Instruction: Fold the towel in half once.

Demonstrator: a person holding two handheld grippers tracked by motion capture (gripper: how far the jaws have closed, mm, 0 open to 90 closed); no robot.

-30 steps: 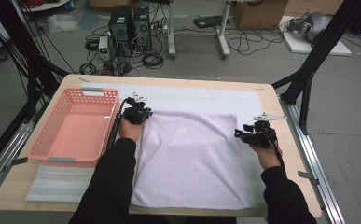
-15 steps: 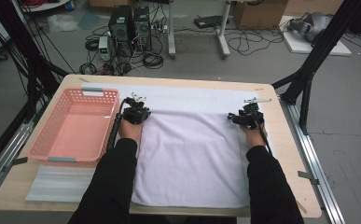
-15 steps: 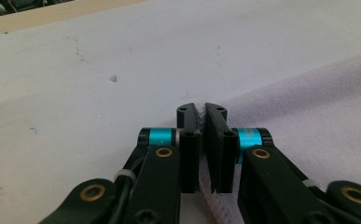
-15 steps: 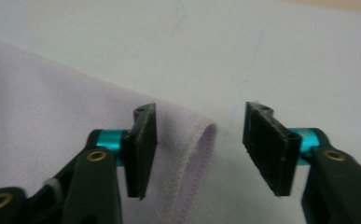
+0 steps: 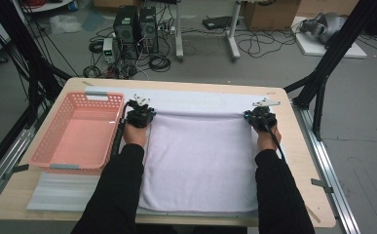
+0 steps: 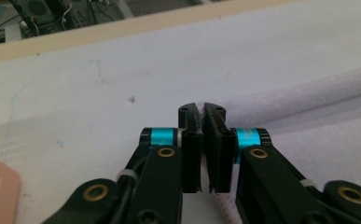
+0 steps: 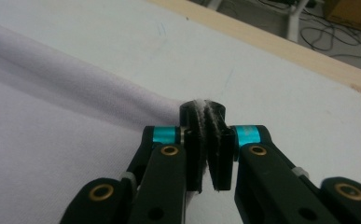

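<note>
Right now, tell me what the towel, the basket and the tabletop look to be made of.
Towel: soft woven cloth, matte pale lilac, fuzzy nap, pinched at both far corners.
Basket: probably moulded plastic, salmon pink, perforated walls.
Tabletop: seemingly light wood or laminate, pale bare edge; a white mat covers most of it.

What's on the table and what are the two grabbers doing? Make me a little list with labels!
table: pale wood, with a white mat on top
towel: light purple, spread flat in the middle, far edge folded over
basket: pink, nothing in it, left of the towel
left gripper: shut on the towel's far left corner
right gripper: shut on the towel's far right corner
hands: person's black sleeves come in from the bottom
likely next: probably folding or pulling the towel
</note>
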